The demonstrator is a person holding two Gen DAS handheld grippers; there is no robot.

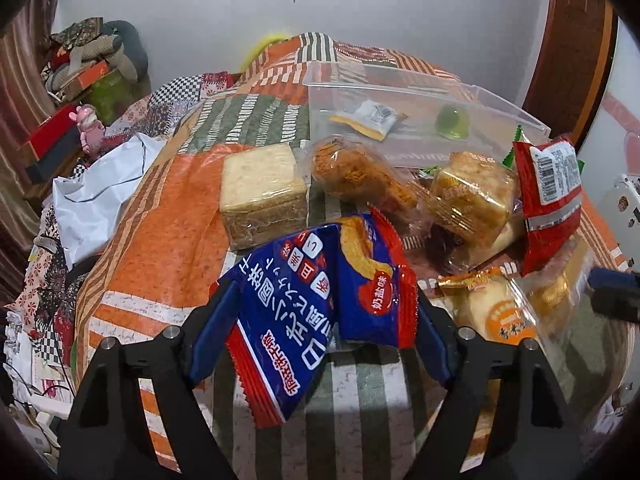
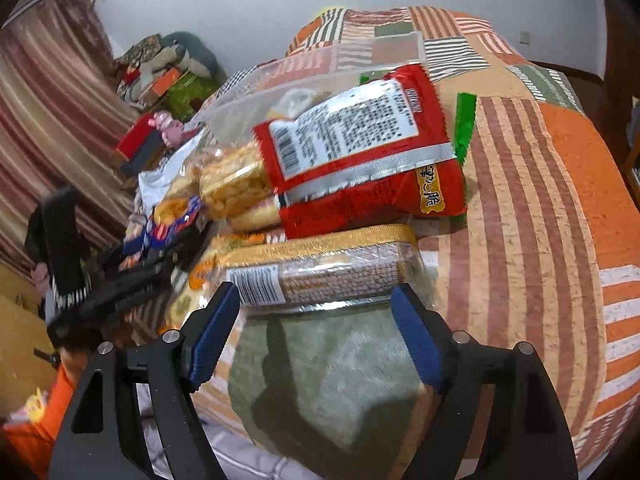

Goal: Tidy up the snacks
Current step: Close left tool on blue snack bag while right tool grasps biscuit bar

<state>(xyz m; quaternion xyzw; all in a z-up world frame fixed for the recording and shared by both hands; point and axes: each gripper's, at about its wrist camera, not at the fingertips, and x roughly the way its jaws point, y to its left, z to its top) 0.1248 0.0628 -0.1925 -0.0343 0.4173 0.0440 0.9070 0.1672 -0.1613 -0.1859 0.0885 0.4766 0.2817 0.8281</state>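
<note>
My left gripper is shut on a blue and red cracker packet and holds it tilted above the patchwork cloth. Beyond it lie a wrapped bread slice, a fried snack bag, a wrapped cake and a red snack bag. A clear plastic bin at the back holds a small packet and a green jelly cup. My right gripper is open, its fingers on either side of the near edge of a gold-trimmed biscuit pack. The red snack bag lies behind it.
The snacks sit on a round table under an orange, green and striped patchwork cloth. A white plastic bag lies at the table's left edge. Boxes, a pink toy and clothes are piled by the curtain on the left.
</note>
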